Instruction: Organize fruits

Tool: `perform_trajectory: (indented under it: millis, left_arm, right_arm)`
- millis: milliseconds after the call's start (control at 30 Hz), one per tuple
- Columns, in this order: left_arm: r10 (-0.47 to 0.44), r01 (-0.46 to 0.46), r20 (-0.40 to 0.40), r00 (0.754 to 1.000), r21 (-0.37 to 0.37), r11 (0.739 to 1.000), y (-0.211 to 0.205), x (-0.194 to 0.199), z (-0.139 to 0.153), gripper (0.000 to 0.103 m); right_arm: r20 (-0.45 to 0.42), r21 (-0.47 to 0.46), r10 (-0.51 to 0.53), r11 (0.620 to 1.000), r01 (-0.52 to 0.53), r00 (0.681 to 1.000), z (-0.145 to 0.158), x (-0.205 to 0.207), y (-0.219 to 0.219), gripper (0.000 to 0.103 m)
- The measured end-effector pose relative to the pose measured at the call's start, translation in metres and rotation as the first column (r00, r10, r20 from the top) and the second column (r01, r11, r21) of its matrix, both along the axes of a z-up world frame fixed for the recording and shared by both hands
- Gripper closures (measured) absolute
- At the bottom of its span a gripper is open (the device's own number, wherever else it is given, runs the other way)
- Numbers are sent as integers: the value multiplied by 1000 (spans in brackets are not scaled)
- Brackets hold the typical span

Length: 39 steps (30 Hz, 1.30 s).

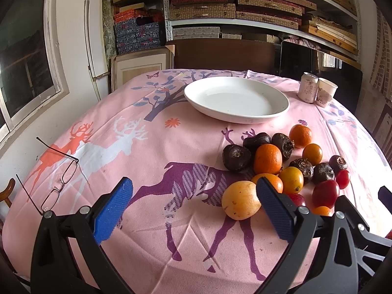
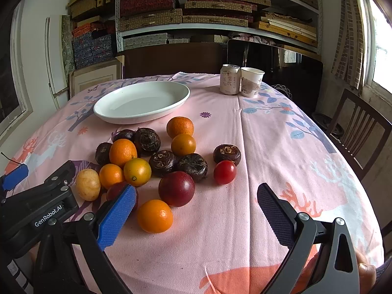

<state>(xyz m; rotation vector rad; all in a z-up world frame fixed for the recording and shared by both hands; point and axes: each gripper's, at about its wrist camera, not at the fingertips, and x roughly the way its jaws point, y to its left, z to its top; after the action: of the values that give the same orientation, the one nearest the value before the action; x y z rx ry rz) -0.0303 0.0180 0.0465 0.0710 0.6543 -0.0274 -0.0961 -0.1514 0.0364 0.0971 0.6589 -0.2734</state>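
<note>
Nothing yet on the white plate [image 2: 141,103], bare at the far side of the pink tablecloth [image 2: 281,152]. All fruit loose in one cluster on the cloth, nearer than the plate: oranges, among them one closest to the camera [image 2: 154,216], dark water chestnuts such as one at mid-pile [image 2: 162,162], a plum-coloured fruit [image 2: 176,188], a cherry tomato [image 2: 224,172], a pale yellow fruit [image 1: 241,200] at the cluster's left edge. Well apart from the pile: a can [image 2: 229,79] touching a paper cup [image 2: 252,81] at the far right, spectacles [image 1: 58,178] at the left.

Left gripper [image 1: 194,204] spread wide, holding nothing, right finger just beside the pale yellow fruit. Right gripper [image 2: 196,208] likewise spread and empty, low over the cloth, with the nearest orange just inside its left finger.

Probably the very start: first pick not yet made. Next, most likely: centre the fingers around one outlying fruit, close gently on the round, rollable body, then carry over the pile to the plate.
</note>
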Motion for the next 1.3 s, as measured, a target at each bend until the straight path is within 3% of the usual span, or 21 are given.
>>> perform_trajectory:
  millis: [900,1067,1200,1300]
  left_arm:
    - [-5,5,5,1000,5,1000,-2,-2,1,4]
    - [-2,1,-35,999,-24,1000,2,0,4,4]
    - [28,-28,-1,1000,-21,999,6,-7,15,4]
    - [33,-33,0,999,-16,999,10,-15,25,4]
  right_arm:
    - [-3,2,-6,1000,6,1000,0,0,-1,3]
    - [-77,42,19,999,-16,997,-8,11,-8,3]
    - [-143,123,106,988,-88,984,-21,26,-14,3]
    - [-149,53,96,995,-89,984,-14,24,-7,3]
